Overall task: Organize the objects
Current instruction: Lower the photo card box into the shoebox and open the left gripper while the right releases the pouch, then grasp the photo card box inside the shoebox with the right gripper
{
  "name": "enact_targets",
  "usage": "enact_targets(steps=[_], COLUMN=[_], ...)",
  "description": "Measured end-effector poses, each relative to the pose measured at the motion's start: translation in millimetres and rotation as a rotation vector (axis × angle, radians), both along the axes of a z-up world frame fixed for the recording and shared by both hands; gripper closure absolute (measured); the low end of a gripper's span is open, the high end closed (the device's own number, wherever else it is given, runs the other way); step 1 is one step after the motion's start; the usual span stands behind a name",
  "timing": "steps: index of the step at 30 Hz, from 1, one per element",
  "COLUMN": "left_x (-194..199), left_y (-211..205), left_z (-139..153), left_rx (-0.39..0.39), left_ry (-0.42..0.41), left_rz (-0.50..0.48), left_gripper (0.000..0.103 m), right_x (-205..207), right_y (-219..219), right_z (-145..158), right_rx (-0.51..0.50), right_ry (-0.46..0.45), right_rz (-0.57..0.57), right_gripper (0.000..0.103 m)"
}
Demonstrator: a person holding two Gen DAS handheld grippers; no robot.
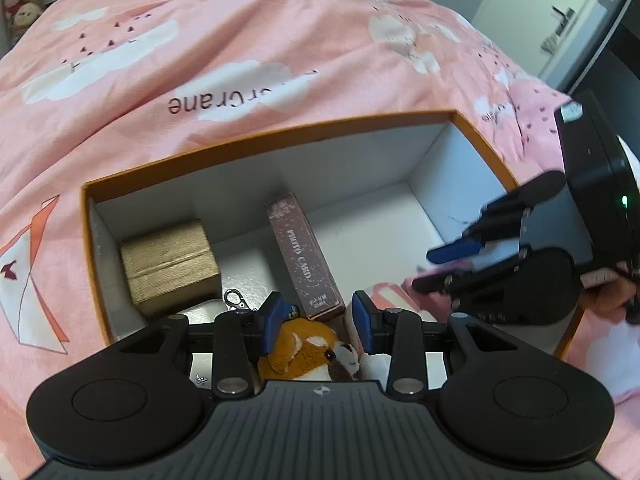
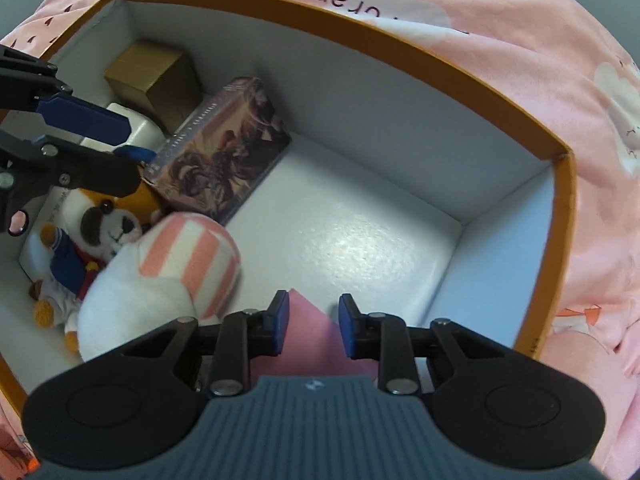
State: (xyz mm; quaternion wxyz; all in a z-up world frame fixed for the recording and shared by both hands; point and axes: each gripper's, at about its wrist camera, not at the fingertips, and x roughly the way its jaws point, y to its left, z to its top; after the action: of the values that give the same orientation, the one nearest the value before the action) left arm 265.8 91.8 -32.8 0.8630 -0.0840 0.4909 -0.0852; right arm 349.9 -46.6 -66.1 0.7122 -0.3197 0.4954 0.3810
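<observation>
**Both grippers low over the orange box**

On the left we see our left gripper (image 1: 320, 322) partly open above the orange-and-white plush dog (image 1: 308, 350); whether its blue pads (image 1: 274, 320) press the toy we cannot tell. The dog lies at the near left of the orange-rimmed white cardboard box (image 2: 440, 80), beside a gold cube box (image 1: 170, 266) and a dark photo-card box (image 2: 224, 152). Rightward lies a pink-and-white striped plush (image 2: 180, 264). Our right gripper (image 2: 312, 326) stands narrowly open, a pink flat item (image 2: 308, 344) between its fingers; contact is unclear.
</observation>
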Motion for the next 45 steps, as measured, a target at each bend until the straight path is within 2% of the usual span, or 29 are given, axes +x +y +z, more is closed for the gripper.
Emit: enact_targets(steps=[2,3,8,11,14,19,22,26,27,29,30,34,36,37,38,42,45], left_x=[1,2,4,3,0,-3,-5,-6,-6,-6,-6,-6,-5,-5,-4,3,7], left_y=[-3,-4,-2,0,2,8,10,10,10,10,10,9,6,4,4,7,8], left_z=[-2,-5,-14,-15,-15,-16,-16,-18,-19,-19,-19,-20,-20,-20,-19,-14,-12], left_rx=[0.014,0.019,0.011,-0.013,-0.029,-0.081,-0.093,-0.093,-0.096,-0.096,-0.096,-0.083,-0.058,-0.049,-0.043,-0.027,-0.003], left_ry=[0.007,0.013,0.044,0.087,0.090,0.098,0.098,0.100,0.099,0.099,0.100,0.091,0.079,0.074,0.070,0.057,0.046], left_rz=[-0.017,-0.026,-0.034,-0.048,-0.051,-0.040,-0.042,-0.043,-0.041,-0.044,-0.045,-0.054,-0.073,-0.082,-0.089,-0.099,-0.097], left_gripper=[0.062,0.067,0.074,0.075,0.075,0.075,0.075,0.075,0.075,0.075,0.075,0.075,0.075,0.075,0.075,0.075,0.075], right_x=[-1,-2,-4,-7,-5,4,15,28,29,31,31,33,36,36,36,32,33], right_y=[1,1,3,10,20,36,41,40,40,41,42,44,43,44,44,53,53], right_z=[2,5,32,44,50,40,25,9,7,6,5,3,3,4,3,0,-4], right_rx=[-0.011,-0.002,0.170,0.231,0.274,0.276,0.262,0.300,0.308,0.322,0.325,0.340,0.362,0.372,0.378,0.334,0.317], right_ry=[-0.007,-0.009,0.034,0.030,0.034,0.055,0.094,0.225,0.238,0.250,0.252,0.295,0.342,0.362,0.372,0.345,0.346], right_rz=[-0.004,-0.009,-0.042,-0.045,-0.042,-0.057,-0.118,-0.211,-0.226,-0.243,-0.248,-0.267,-0.281,-0.286,-0.288,-0.275,-0.294], right_gripper=[0.081,0.081,0.081,0.081,0.081,0.080,0.079,0.072,0.071,0.059,0.057,0.054,0.045,0.036,0.031,0.032,0.042])
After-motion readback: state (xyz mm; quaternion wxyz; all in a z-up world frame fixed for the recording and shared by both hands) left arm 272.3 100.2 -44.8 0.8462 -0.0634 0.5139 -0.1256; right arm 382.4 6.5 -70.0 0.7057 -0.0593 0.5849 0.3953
